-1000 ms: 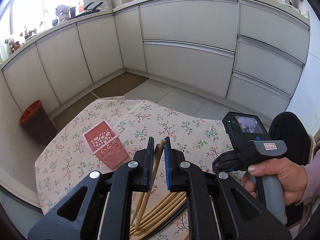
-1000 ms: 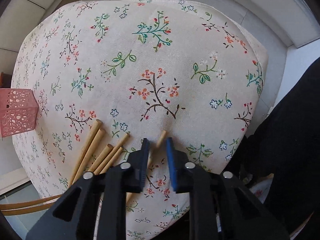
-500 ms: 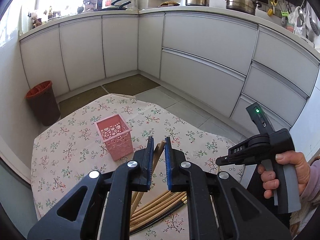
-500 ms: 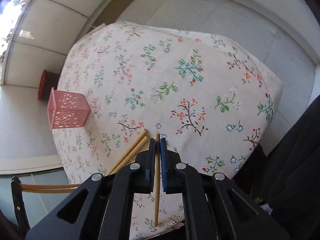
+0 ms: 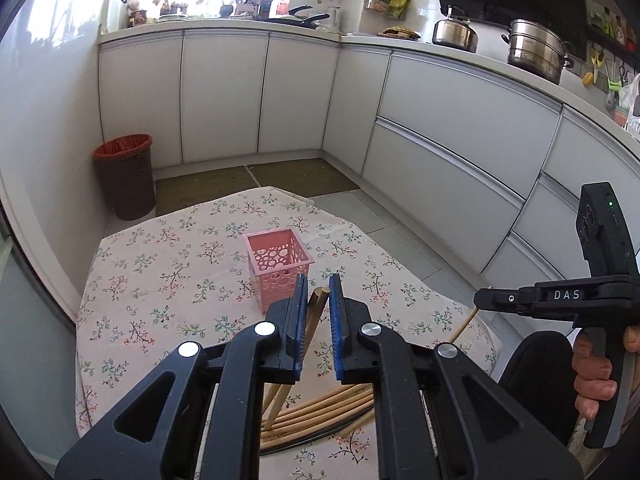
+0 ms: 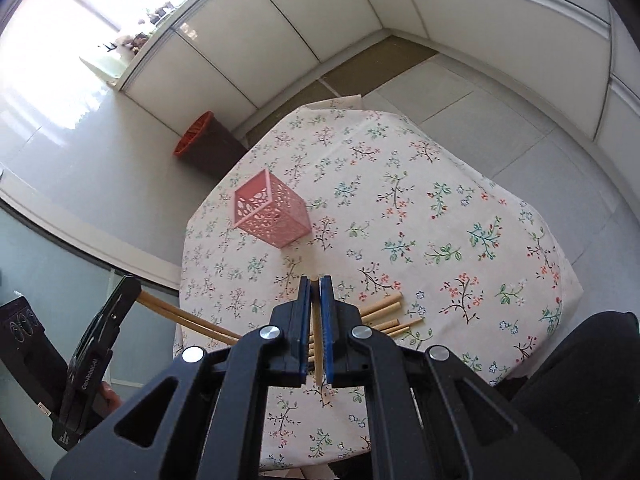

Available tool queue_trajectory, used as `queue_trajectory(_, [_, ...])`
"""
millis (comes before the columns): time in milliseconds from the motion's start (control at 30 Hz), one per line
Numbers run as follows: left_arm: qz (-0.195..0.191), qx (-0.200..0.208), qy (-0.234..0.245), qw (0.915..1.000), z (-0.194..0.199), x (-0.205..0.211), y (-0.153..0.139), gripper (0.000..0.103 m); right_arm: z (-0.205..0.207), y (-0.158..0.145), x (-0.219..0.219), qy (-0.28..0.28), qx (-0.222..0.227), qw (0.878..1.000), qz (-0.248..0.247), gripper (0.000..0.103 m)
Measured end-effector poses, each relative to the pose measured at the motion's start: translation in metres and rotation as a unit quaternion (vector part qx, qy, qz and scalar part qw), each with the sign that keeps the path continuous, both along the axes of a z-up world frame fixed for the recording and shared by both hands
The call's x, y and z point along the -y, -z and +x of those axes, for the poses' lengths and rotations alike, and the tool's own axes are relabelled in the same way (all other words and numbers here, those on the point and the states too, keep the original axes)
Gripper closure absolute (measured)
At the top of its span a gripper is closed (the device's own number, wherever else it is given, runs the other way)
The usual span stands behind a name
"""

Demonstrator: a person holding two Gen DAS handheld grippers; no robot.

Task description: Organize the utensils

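Both claws hover short of the pink basket (image 6: pixel 271 213), the left claw (image 5: pixel 318 300) grasping two chopsticks (image 5: pixel 314 312), the right claw (image 6: pixel 315 300) clenched on one chopstick (image 6: pixel 318 344), loose chopsticks (image 6: pixel 382 314) on the table (image 6: pixel 440 216) nearby.

A home kitchen: white cabinets (image 5: pixel 460 120) run in a corner under a worktop (image 5: pixel 360 38) holding a kettle (image 5: pixel 456 34), a steel pot (image 5: pixel 536 54) and a pan (image 5: pixel 308 20). A bin (image 5: pixel 126 176) stands on the tiled floor (image 5: pixel 400 236) near a table with a flowered cloth (image 5: pixel 168 264).

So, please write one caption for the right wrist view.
Right gripper shut on one chopstick above the floral tablecloth, pink basket ahead.
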State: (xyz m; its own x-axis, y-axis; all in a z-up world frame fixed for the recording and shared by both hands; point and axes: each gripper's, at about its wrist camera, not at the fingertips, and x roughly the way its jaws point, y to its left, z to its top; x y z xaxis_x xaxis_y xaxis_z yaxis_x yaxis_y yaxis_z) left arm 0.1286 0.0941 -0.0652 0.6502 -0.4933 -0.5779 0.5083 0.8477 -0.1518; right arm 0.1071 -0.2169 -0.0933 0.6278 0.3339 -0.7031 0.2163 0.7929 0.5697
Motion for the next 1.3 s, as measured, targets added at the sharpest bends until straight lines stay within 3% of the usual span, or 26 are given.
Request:
queue_trajectory(133, [-0.007,-0.005,-0.015,0.9999,-0.004,-0.009,-0.004,0.093,0.001,-0.004,-0.003,-0.018,0.010,1.000,0.014,0.098])
queue_trajectory(300, [-0.041,0.009,0.008,0.9991,-0.018,-0.003,-0.026,0.093,-0.005,-0.010,0.004,-0.027,0.026,0.999,0.024,0.098])
queue_trajectory(467, [-0.024,-0.004,0.030,0.9993,-0.021,0.016,-0.020,0.093,-0.015,-0.021,0.024,-0.028,0.046,0.998,0.032,0.098])
queue_trajectory(533, [0.004,-0.028,0.038,0.9989,-0.017,0.028,-0.005,0.088,-0.017,-0.022,0.038,-0.020,0.047,0.998,0.036,0.098])
queue_trajectory(633, [0.064,-0.065,0.019,0.9956,-0.004,0.047,0.024,0.052,-0.016,-0.015,0.065,0.004,0.043,0.998,0.053,0.098])
queue_trajectory(667, [0.085,-0.080,0.012,0.9931,0.002,0.054,0.035,0.031,-0.014,-0.012,0.075,0.012,0.041,0.997,0.059,0.098])
queue_trajectory(700, [0.112,-0.093,0.004,0.9893,0.008,0.063,0.047,0.019,-0.013,-0.009,0.083,0.019,0.039,0.997,0.063,0.098])
queue_trajectory(833, [0.184,-0.078,0.018,0.9797,0.016,0.096,0.071,0.019,-0.001,0.004,0.115,0.041,0.029,0.996,0.070,0.097])
queue_trajectory(933, [0.227,-0.073,0.054,0.9696,0.030,0.130,0.083,0.019,0.015,0.015,0.128,0.035,0.008,0.997,0.064,0.097])
queue_trajectory(1033, [0.293,-0.079,0.086,0.9491,0.054,0.165,0.105,0.020,0.031,0.027,0.137,0.019,-0.020,0.998,0.054,0.097])
queue_trajectory(1100, [0.325,-0.097,0.099,0.9355,0.075,0.181,0.121,0.038,0.038,0.034,0.147,0.020,-0.026,0.998,0.061,0.097])
queue_trajectory(1200, [0.348,-0.132,0.105,0.9221,0.102,0.193,0.140,0.056,0.048,0.045,0.160,0.029,-0.033,0.997,0.063,0.096])
queue_trajectory(1300, [0.374,-0.144,0.137,0.9060,0.113,0.205,0.159,0.060,0.059,0.054,0.164,0.026,-0.033,0.998,0.055,0.095])
